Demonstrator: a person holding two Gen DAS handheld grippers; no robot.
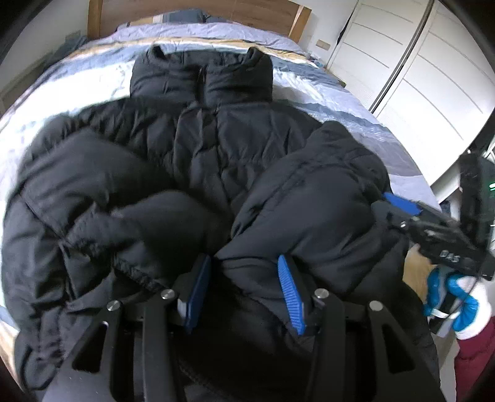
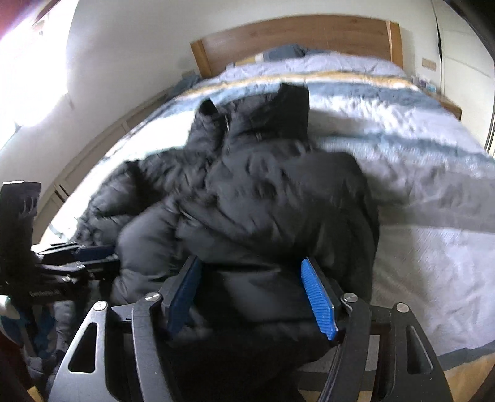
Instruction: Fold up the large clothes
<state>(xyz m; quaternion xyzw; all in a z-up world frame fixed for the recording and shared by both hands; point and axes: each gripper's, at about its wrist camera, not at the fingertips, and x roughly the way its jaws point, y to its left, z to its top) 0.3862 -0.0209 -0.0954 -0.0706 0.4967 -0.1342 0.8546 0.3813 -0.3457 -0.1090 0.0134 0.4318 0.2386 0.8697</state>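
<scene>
A black puffer jacket point(image 1: 210, 148) lies on the bed, collar toward the headboard, both sleeves folded in over its front. It also shows in the right wrist view point(image 2: 272, 198). My left gripper point(image 1: 244, 278) has its blue pads spread around the bulky bottom hem, fabric bunched between them. My right gripper point(image 2: 250, 287) likewise straddles the hem at the jacket's right side, pads wide with fabric between. The right gripper also shows in the left wrist view point(image 1: 402, 207), and the left gripper shows in the right wrist view point(image 2: 92, 256).
The bed has a blue, white and tan striped cover point(image 2: 417, 185) and a wooden headboard point(image 1: 198, 12). White wardrobe doors point(image 1: 417, 68) stand at the right. A gloved hand point(image 1: 458, 293) holds the right gripper.
</scene>
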